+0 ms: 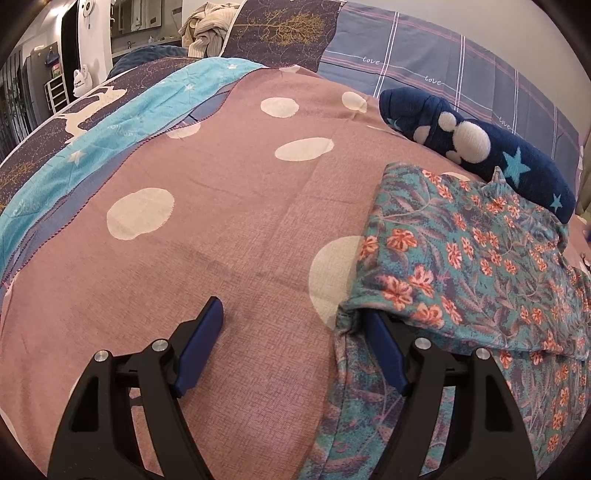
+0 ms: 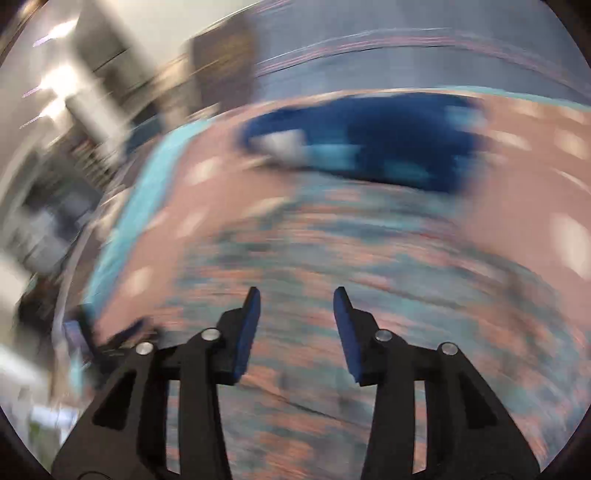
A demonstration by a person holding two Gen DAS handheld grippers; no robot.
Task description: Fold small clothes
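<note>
A bed (image 1: 229, 206) with a pink dotted cover, white wall (image 1: 461, 7) behind.

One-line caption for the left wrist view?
Open left gripper at the floral garment's edge on a pink spotted bedspread.

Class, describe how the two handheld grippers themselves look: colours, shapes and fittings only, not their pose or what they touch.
The left gripper and the right gripper look alike: black plastic linkage arms with triangular cut-outs, round silver pivot pins, and flat dark blue pads lining the insides of the two fingers. No cables, markings, sleeves or hands are visible.
</note>
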